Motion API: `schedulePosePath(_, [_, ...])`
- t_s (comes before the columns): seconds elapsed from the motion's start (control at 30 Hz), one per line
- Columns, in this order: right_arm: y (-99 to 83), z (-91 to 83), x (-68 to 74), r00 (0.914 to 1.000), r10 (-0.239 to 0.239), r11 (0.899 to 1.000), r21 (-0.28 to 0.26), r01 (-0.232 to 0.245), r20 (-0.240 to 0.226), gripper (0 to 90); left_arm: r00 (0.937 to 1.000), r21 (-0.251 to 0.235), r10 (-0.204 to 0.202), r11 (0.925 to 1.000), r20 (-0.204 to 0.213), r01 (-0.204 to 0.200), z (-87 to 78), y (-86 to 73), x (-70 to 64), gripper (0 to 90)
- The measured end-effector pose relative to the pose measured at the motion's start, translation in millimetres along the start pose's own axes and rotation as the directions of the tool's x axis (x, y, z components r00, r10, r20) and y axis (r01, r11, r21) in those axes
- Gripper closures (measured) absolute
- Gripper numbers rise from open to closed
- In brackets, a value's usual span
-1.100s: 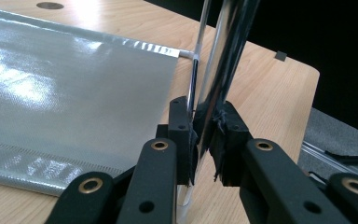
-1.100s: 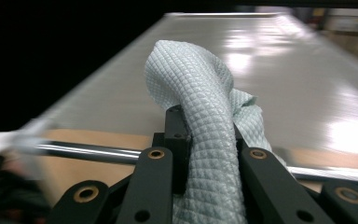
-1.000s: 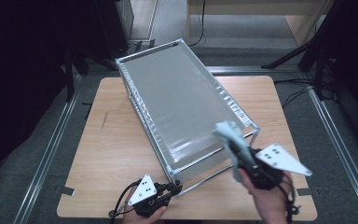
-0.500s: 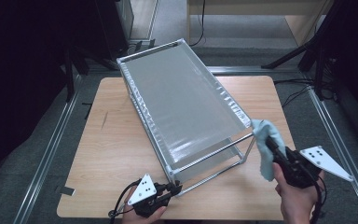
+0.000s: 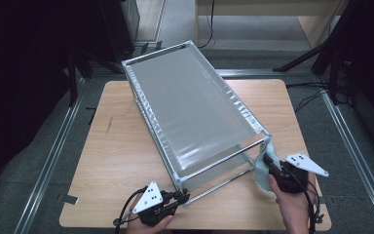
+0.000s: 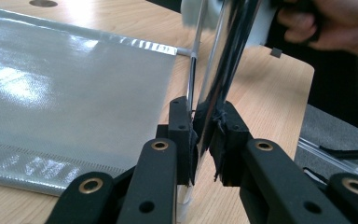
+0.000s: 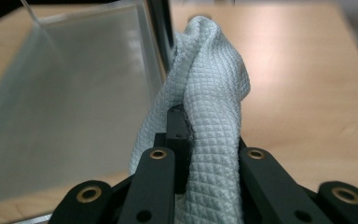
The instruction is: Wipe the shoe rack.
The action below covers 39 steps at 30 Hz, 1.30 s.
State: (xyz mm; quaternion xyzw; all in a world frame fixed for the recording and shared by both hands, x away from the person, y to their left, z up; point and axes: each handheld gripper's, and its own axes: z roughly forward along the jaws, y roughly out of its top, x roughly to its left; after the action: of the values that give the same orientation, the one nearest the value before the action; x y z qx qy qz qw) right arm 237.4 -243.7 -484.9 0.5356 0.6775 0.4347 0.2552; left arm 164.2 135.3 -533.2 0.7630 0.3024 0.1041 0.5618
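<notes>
A metal-tube rack point(image 5: 190, 107) with grey fabric shelves stands slantwise on the wooden table point(image 5: 112, 156). My left gripper point(image 5: 182, 197) is shut on the rack's near-left corner post point(image 6: 223, 60), its pads point(image 6: 182, 135) pressed against the shiny tube beside the lower shelf fabric point(image 6: 74, 93). My right gripper point(image 5: 269, 164) is shut on a pale blue waffle-weave cloth point(image 5: 261, 170), which hangs against the near-right corner post. In the right gripper view the cloth point(image 7: 209, 102) bunches up over the jaws next to that post point(image 7: 161, 28).
The person's right hand point(image 6: 326, 23) appears at the top right of the left gripper view. Aluminium rails point(image 5: 53, 161) run along both sides of the table. Black stands point(image 5: 321, 53) and cables lie on the floor behind and to the right.
My right gripper carried the cloth off the top shelf's near edge, out to the right, then came in and down against the near-right corner post. The left gripper stayed on its post.
</notes>
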Motion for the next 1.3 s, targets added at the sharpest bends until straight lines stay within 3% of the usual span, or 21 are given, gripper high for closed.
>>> schedulePosePath(0.17, [-25.0,27.3,-9.1,0.9995,0.032,0.986,0.163,-0.032,0.003,81.4,0.9999,0.004,-0.001,1.0,0.013,0.001,-0.5,0.2,1.6,79.5])
schedulePosePath(0.23, [-28.5,29.9,-10.5,0.9978,0.066,0.985,0.159,-0.067,0.01,81.5,0.9999,0.005,0.001,1.0,0.013,-0.001,-0.5,0.3,1.7,79.5])
schedulePosePath(0.27, [-27.6,28.8,-10.1,0.9972,0.074,0.987,0.143,-0.075,0.011,81.5,0.9999,0.005,0.002,1.0,0.012,-0.002,-0.5,0.3,1.6,79.5])
schedulePosePath(0.3, [-23.5,23.7,-7.9,0.9972,0.073,0.993,0.095,-0.074,0.012,81.5,0.9999,0.006,0.002,1.0,0.012,-0.002,-0.7,0.2,1.7,79.5])
schedulePosePath(0.33, [-23.5,23.7,-7.9,0.9972,0.073,0.993,0.095,-0.074,0.012,81.5,0.9999,0.006,0.002,1.0,0.012,-0.002,-0.7,0.2,1.7,79.5])
schedulePosePath(0.37, [-10.4,8.8,-0.6,0.9984,0.055,0.998,-0.012,-0.055,0.011,81.5,0.9999,0.001,0.004,1.0,0.012,-0.004,-1.3,-0.3,2.1,79.5])
schedulePosePath(0.4, [-5.8,2.9,2.6,0.9986,0.052,0.998,-0.044,-0.052,0.009,81.5,0.9999,0.002,0.007,1.0,0.01,-0.007,-1.5,-0.5,2.0,79.6])
schedulePosePath(0.47, [3.9,-10.5,11.1,0.9996,0.029,0.992,-0.127,-0.028,0.007,81.4,0.9999,0.002,0.008,1.0,0.007,-0.008,-1.6,-0.6,1.7,79.7])
schedulePosePath(0.5, [9.4,-18.7,17.7,0.9997,-0.003,0.985,-0.171,0.007,0.024,81.4,0.9999,0.002,0.008,1.0,0.006,-0.008,-1.6,-0.7,1.6,79.7])
schedulePosePath(0.57, [14.9,-28.5,27.3,0.9991,-0.034,0.975,-0.221,0.039,0.024,81.3,0.9999,0.002,0.008,1.0,0.006,-0.008,-1.5,-0.8,1.6,79.7])
schedulePosePath(0.7, [14.7,-30.8,41.5,0.999,-0.006,0.966,-0.258,-0.006,-0.045,81.4,0.9999,0.002,0.011,0.9999,0.008,-0.011,-1.5,-1.0,1.9,79.7])
schedulePosePath(0.8, [4.4,-13.6,51.0,0.9969,-0.062,0.979,-0.196,0.051,-0.048,81.2,0.9999,0.003,0.012,0.9999,0.008,-0.012,-1.5,-0.9,1.9,79.7])
schedulePosePath(0.9, [-15.6,14.5,51.1,0.997,-0.072,0.995,-0.076,0.07,-0.029,81.3,0.9999,0.003,0.012,0.9999,0.007,-0.012,-1.4,-0.9,1.7,79.8])
schedulePosePath(0.97, [-25.3,27.2,47.4,0.9985,-0.055,0.998,-0.009,0.055,-0.006,81.3,0.9999,0.004,0.014,0.9999,0.007,-0.014,-1.6,-0.9,1.8,79.8])
schedulePosePath(1.07, [-35.8,41.9,42.1,0.9986,-0.05,0.996,0.07,0.049,0.016,81.2,0.9999,0.004,0.014,0.9999,0.009,-0.014,-1.6,-1.0,2.1,79.8])
schedulePosePath(1.13, [-36.7,43.9,40.8,0.9988,-0.047,0.996,0.072,0.046,0.011,81.2,0.9998,0.004,0.015,0.9999,0.01,-0.015,-1.6,-1.0,2.4,79.7])
schedulePosePath(1.2, [-31.8,39.1,43.6,0.9981,-0.06,0.998,0.021,0.06,0.015,81.2,0.9998,0.003,0.015,0.9999,0.01,-0.015,-1.5,-1.1,2.5,79.8])
schedulePosePath(1.23, [-31.8,39.1,43.6,0.9981,-0.06,0.998,0.021,0.06,0.015,81.2,0.9998,0.003,0.015,0.9999,0.01,-0.015,-1.5,-1.1,2.5,79.8])
schedulePosePath(1.27, [-24.1,30.8,47.9,0.9962,-0.082,0.995,-0.047,0.083,0.031,81.3,0.9999,0.005,0.009,0.9999,0.014,-0.009,-1.5,-0.9,2.8,79.6])
schedulePosePath(1.3, [-20.9,27.6,49.5,0.9952,-0.09,0.993,-0.073,0.093,0.039,81.3,0.9999,0.004,0.002,1.0,0.013,-0.002,-1.5,-1.1,2.5,79.6])
